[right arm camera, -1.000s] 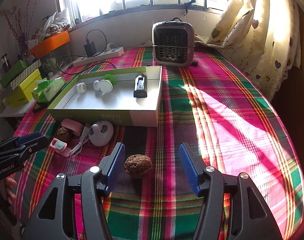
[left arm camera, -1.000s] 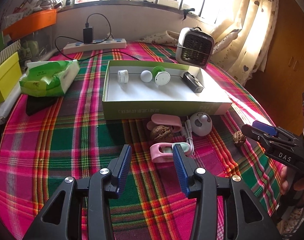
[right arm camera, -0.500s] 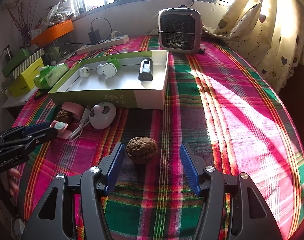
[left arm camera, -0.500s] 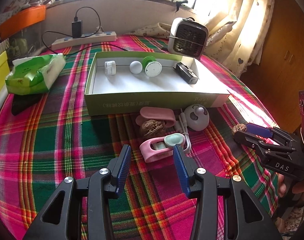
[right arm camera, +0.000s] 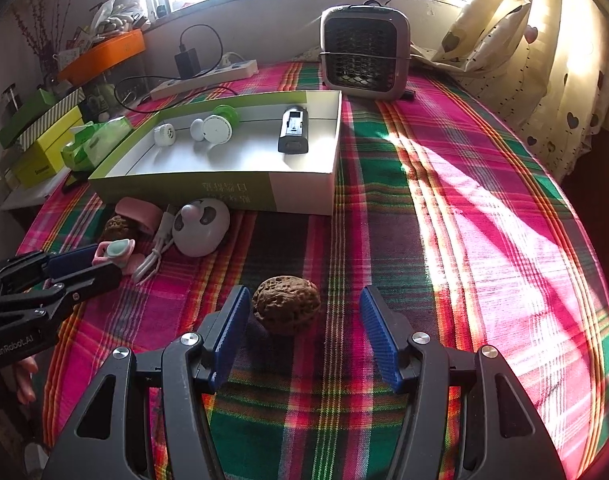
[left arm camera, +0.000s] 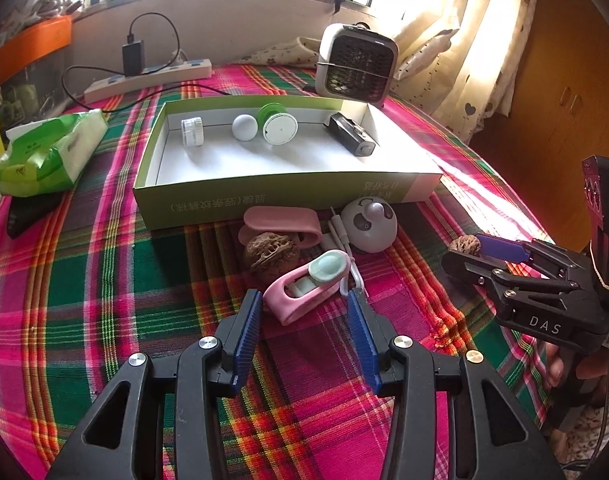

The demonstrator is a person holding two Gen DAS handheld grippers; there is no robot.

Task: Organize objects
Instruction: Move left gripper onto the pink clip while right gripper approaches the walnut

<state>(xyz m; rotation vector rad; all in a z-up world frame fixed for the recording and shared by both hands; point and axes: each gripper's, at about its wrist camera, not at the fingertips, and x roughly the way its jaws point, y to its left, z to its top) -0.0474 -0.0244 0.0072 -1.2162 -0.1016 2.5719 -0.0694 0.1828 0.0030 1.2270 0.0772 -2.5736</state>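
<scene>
Fingers (left arm camera: 251,322) on both grippers wide, gripping nothing; right gripper (left arm camera: 482,256) partly hides 2nd walnut (left arm camera: 463,245).

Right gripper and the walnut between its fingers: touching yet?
Apart. The right wrist view shows plaid cloth between the walnut and each blue pad of the right gripper; the left gap is narrow.
</scene>
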